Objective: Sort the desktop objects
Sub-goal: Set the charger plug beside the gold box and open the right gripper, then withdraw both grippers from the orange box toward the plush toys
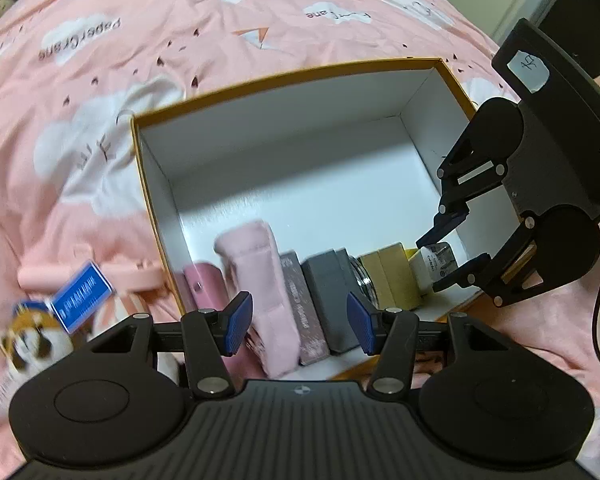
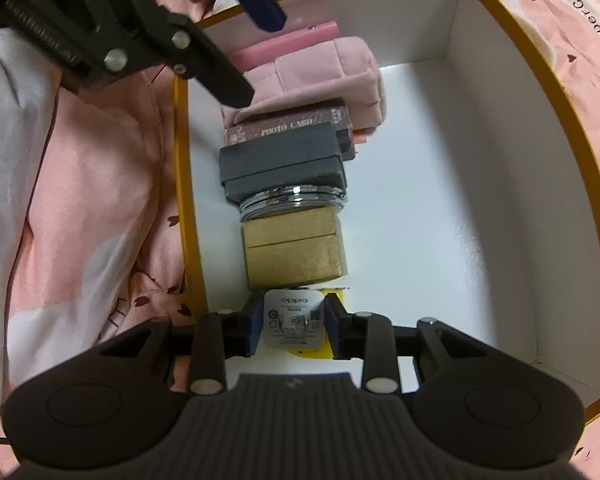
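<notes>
An orange-rimmed box (image 1: 284, 76) with a white inside lies on the pink bedspread. Along one wall stand a pink pouch (image 2: 328, 68), a photo card box (image 2: 292, 124), a grey box (image 2: 280, 164), a glass jar (image 2: 292, 200) and a gold box (image 2: 292, 248). At the row's end my right gripper (image 2: 294, 324) points down into the box, shut on a white OPPO charger (image 2: 294, 312), with something yellow under it. My left gripper (image 1: 300, 320) hovers open over the pouch end of the row, its fingers (image 1: 240, 320) holding nothing.
A blue card (image 1: 80, 300) and a plush toy (image 1: 32, 340) lie on the bedspread left of the box. A black cable (image 1: 598, 300) runs along the right side. White cloth (image 2: 4, 120) lies beside the box. Most of the box floor (image 2: 440, 200) is bare.
</notes>
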The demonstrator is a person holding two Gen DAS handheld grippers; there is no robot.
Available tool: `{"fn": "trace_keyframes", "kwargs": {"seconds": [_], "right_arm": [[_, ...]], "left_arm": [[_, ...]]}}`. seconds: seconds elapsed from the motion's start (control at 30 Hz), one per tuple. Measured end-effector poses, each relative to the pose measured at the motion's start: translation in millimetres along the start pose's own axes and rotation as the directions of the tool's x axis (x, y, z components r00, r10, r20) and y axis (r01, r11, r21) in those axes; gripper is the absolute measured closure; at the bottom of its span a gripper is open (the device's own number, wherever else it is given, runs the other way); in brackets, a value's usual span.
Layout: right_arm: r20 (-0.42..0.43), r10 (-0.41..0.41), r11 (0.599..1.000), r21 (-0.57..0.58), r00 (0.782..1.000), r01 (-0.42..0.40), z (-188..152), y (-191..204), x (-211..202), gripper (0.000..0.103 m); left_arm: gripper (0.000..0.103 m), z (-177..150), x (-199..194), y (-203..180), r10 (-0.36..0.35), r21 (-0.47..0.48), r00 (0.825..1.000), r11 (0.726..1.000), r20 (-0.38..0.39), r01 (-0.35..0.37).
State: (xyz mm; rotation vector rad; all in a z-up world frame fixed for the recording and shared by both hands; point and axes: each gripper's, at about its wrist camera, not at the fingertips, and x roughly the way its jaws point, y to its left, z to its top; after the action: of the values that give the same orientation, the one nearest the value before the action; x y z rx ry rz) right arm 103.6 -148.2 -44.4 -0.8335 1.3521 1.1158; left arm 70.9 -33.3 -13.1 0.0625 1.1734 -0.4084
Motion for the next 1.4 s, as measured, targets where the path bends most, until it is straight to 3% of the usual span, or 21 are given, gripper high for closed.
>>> {"fn": "trace_keyframes", "kwargs": {"seconds": [0.2, 0.37, 0.6, 0.77, 0.87, 1.1, 1.4], "right_arm": [[0.003, 0.011, 1.000, -0.021, 1.000, -0.011, -1.3, 4.8, -10.9, 0.065], [0.015, -0.019, 0.999, -0.030, 1.000, 0.020, -2.6, -2.1, -34.1, 0.063], [0.030, -0.075, 0.996, -0.036, 0.997, 0.076, -3.0, -22.6, -46.8, 0.075], [-0.047, -0.172, 0.979, -0.121, 0.984, 0.166, 1.0, -28.2, -10.7, 0.087], [-0.088, -0.150, 0.981, -0.135, 0.985, 0.137, 1.7, -35.7, 10.1, 0.092], [-0.133, -0.123, 0.970, -0.225, 0.983, 0.091, 4.3, -33.0, 44.7, 0.092], [-0.098, -0.121, 0.949, -0.304, 0.988, 0.086, 6.6, -19.9, 47.7, 0.099]], "left_arm": [[0.042, -13.1, 2.2, 3.2, -0.017, -0.052, 1.000, 0.999, -0.001, 0.017], [0.042, -19.7, 0.6, 5.7, 0.013, -0.072, 1.000, 0.997, 0.020, -0.012], [0.042, -25.7, -2.6, 3.4, 0.034, -0.095, 0.998, 0.995, 0.051, -0.029], [0.042, -29.9, -1.7, -2.2, 0.029, -0.083, 0.998, 0.996, 0.058, -0.024], [0.042, -30.7, -1.0, -1.0, 0.031, -0.088, 0.998, 0.996, 0.057, -0.025], [0.042, -30.7, 0.9, 5.5, 0.036, -0.105, 0.998, 0.994, 0.044, -0.031], [0.042, -29.6, 3.3, 7.5, 0.034, -0.109, 0.999, 0.994, 0.033, -0.030]]}}
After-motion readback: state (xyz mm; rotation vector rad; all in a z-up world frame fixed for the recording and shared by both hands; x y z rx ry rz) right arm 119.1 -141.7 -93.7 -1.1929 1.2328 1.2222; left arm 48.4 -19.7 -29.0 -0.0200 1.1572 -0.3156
